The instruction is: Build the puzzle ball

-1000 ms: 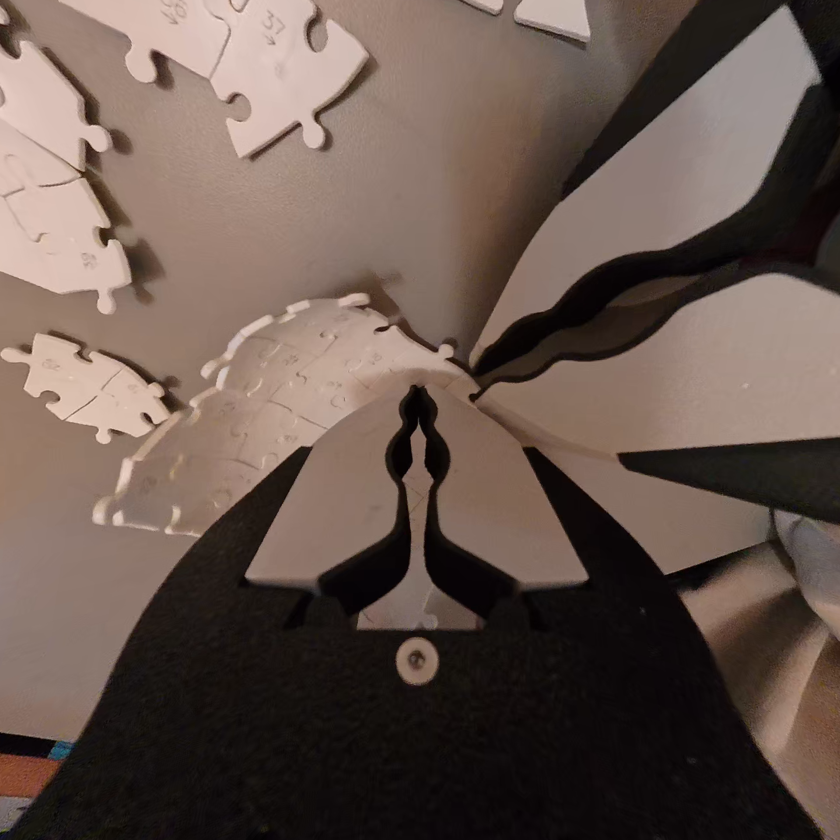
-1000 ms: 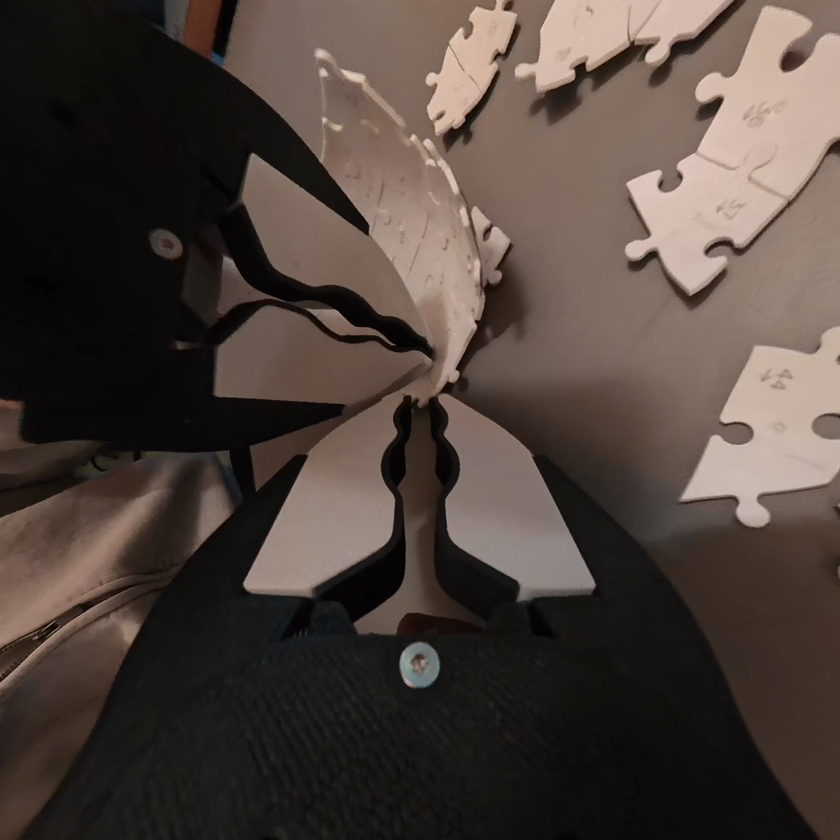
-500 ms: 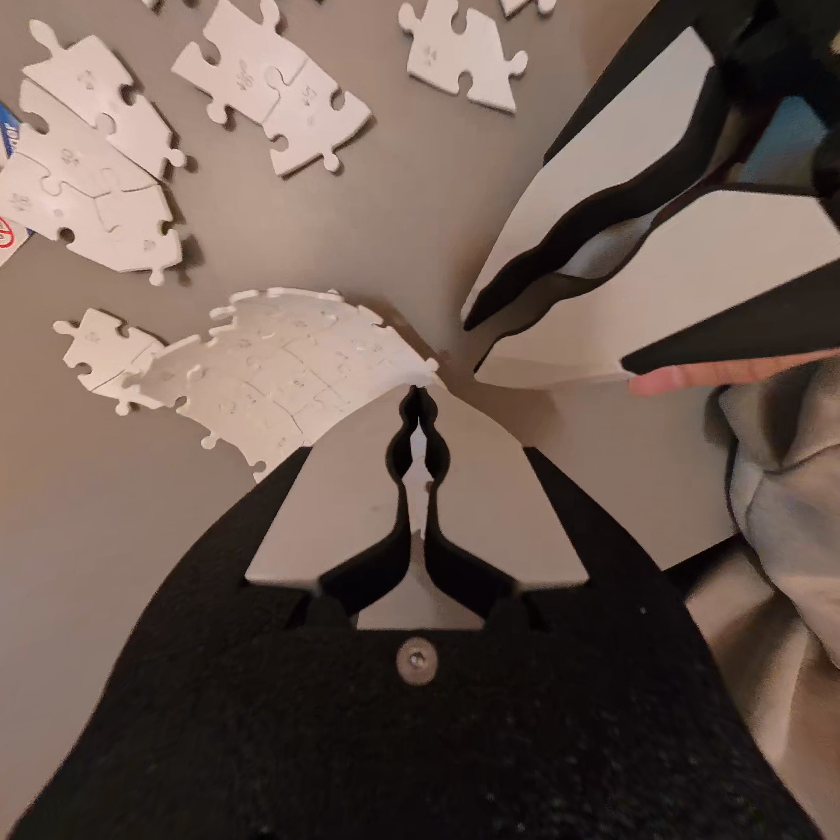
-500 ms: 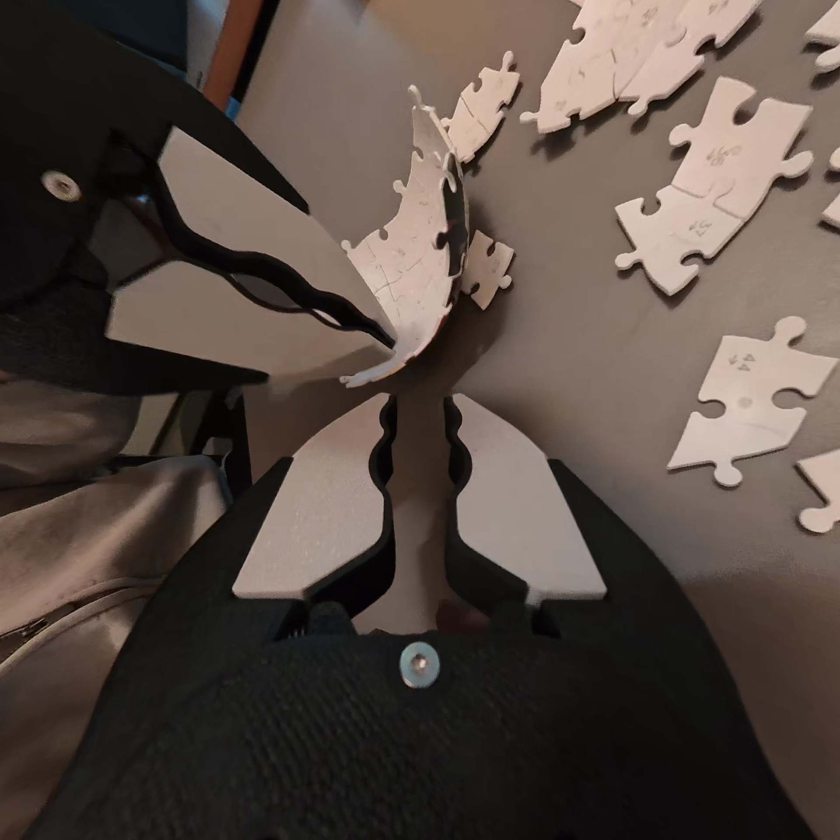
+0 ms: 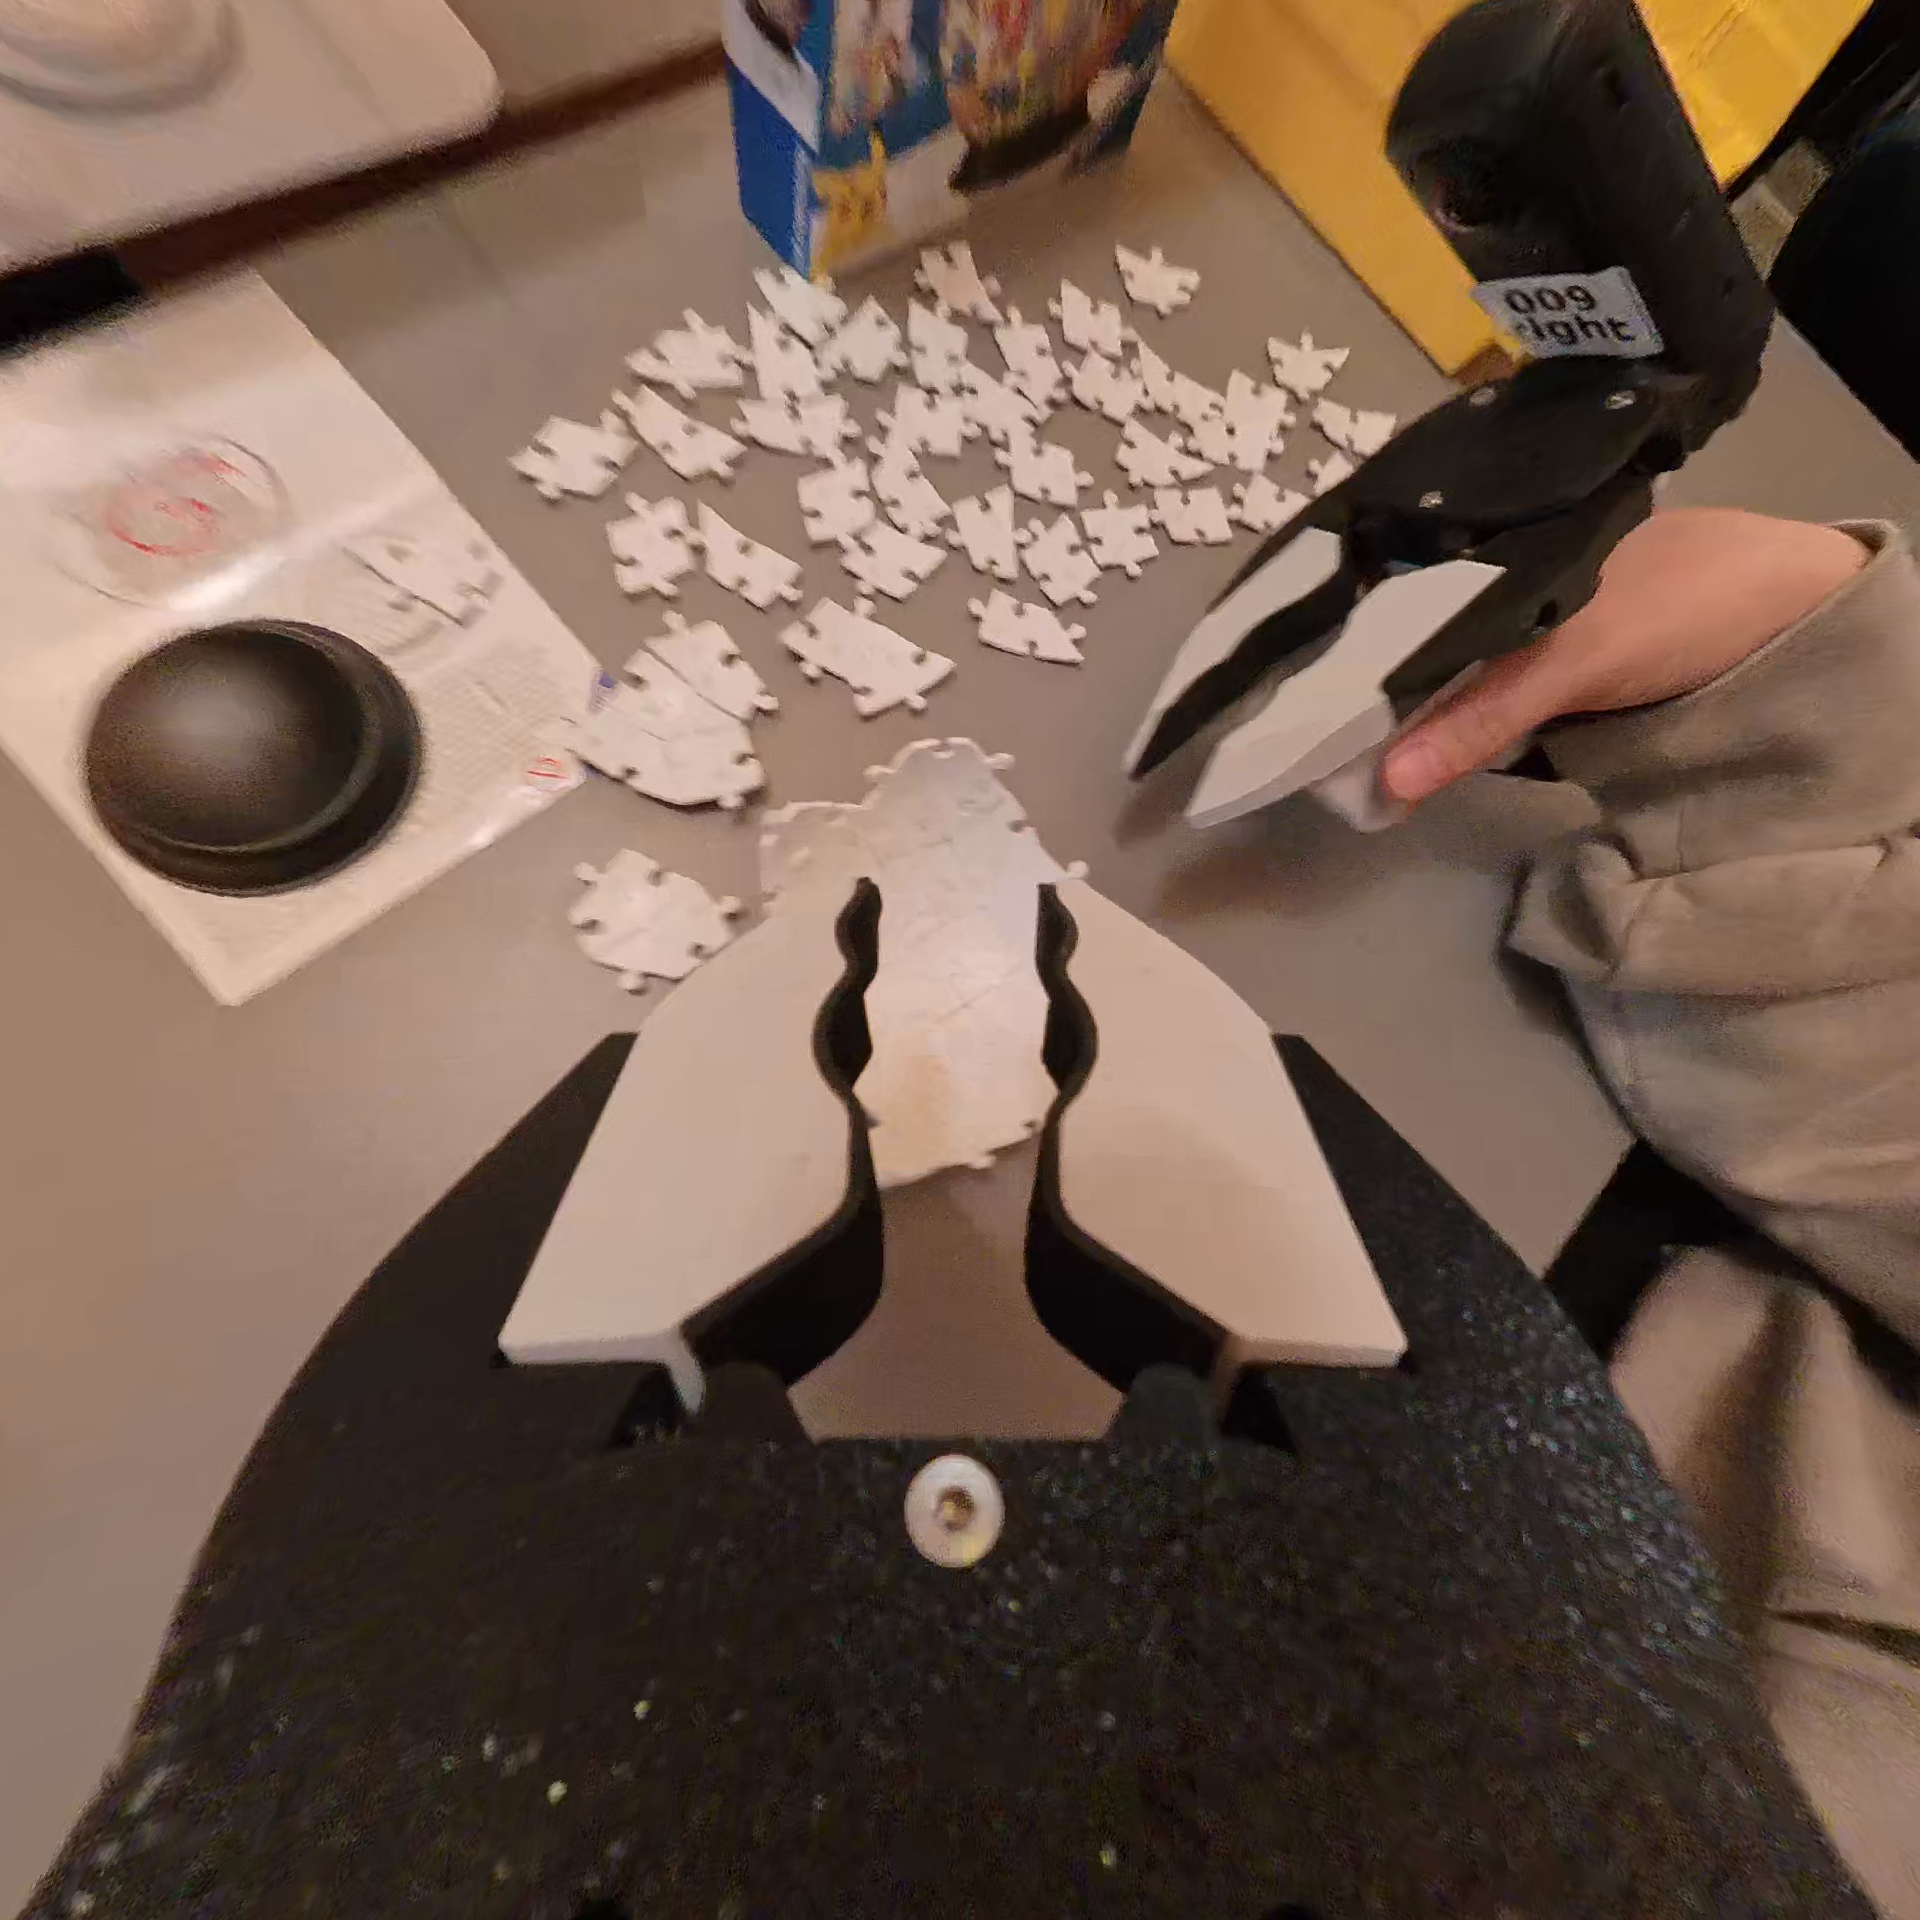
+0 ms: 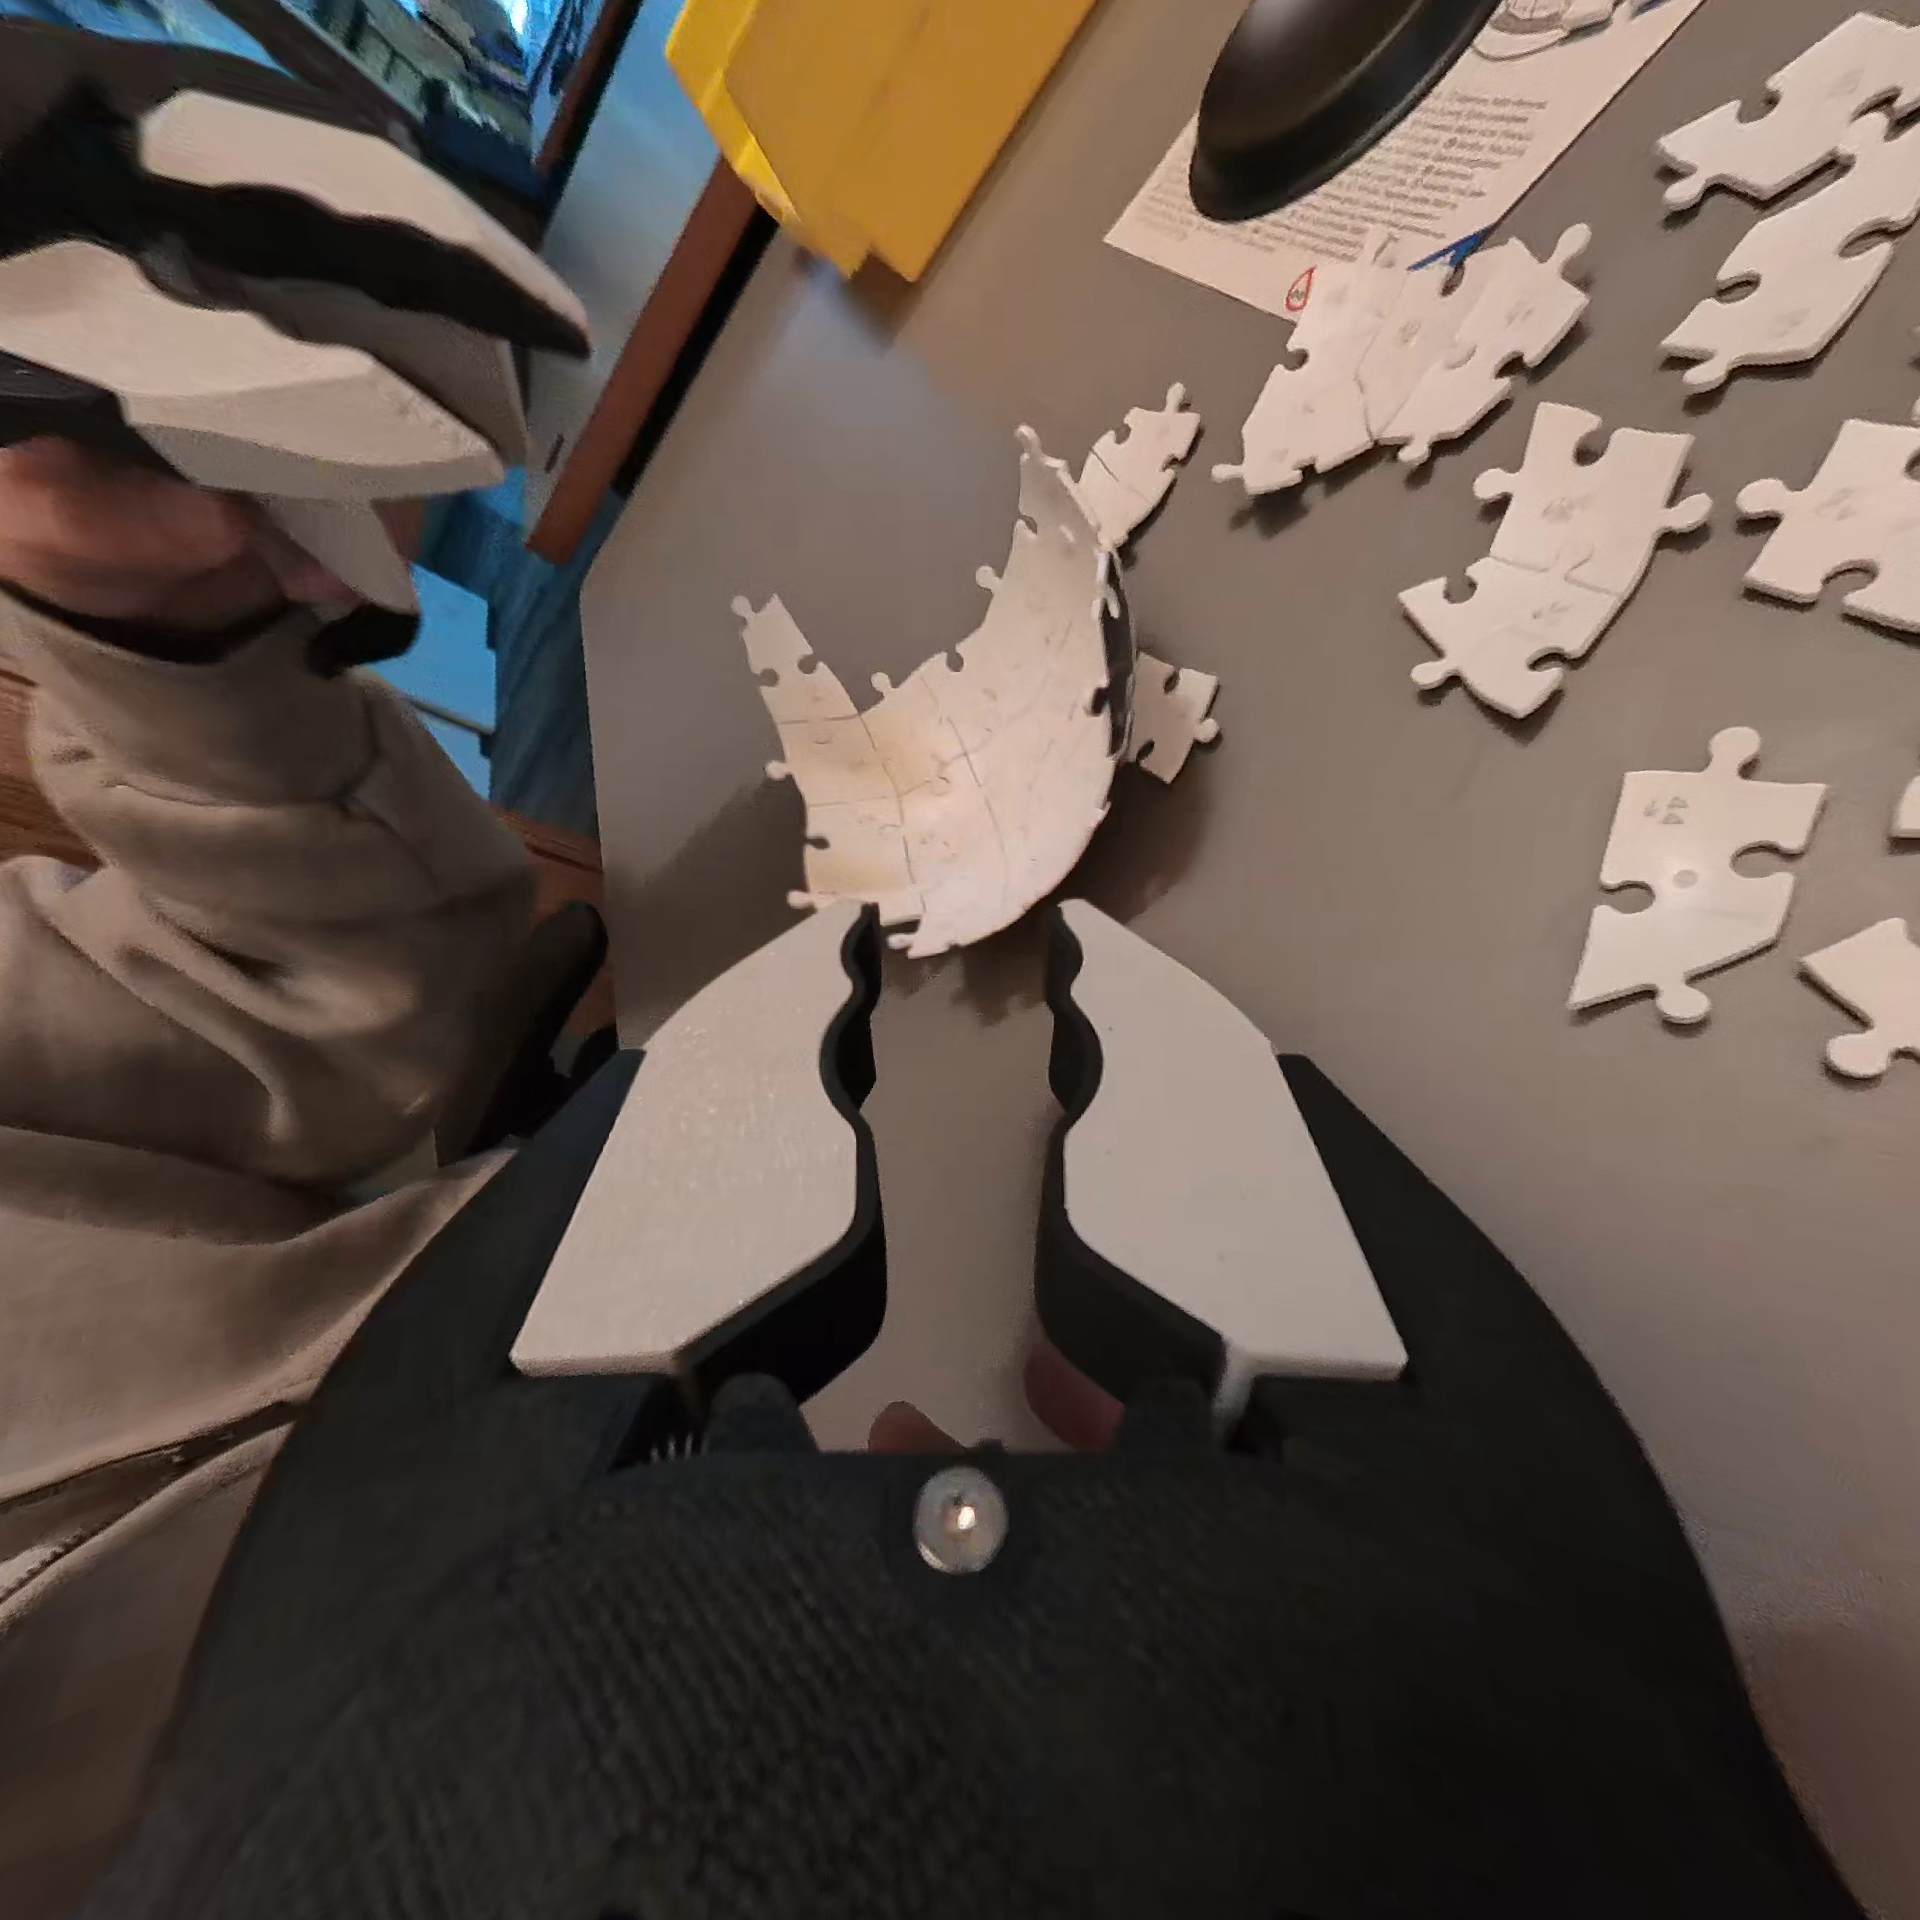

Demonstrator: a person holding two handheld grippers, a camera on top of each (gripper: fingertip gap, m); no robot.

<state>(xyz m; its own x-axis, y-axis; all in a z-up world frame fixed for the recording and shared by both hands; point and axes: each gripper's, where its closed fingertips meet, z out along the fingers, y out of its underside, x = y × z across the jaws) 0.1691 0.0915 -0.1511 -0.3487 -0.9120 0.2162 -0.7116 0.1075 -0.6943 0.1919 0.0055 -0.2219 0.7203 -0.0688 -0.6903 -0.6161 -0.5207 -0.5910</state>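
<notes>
1. Paper sheet [image 5: 312,883] carried a black domed stand [image 5: 249,753] at nine o'clock.
2. Left gripper [image 5: 951,904] hung released above the curved white assembled puzzle shell [image 5: 951,914] on the grey table [image 5: 260,1143].
3. Right gripper [image 5: 1164,795], also released, sat at two o'clock, beside loose white pieces [image 5: 935,468].

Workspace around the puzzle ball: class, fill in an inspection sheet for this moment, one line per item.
Surface: grey table, in use.
Job's things: curved shell of joined pieces resting on the table, ungripped; loose white pieces spread behind it; black dome stand on an instruction sheet.
Clutter: puzzle box; yellow box.
Grippers: left gripper open above the shell; right gripper open beside it.
Cables: nothing seen.
Surroundings: person's grey sleeve.
</notes>
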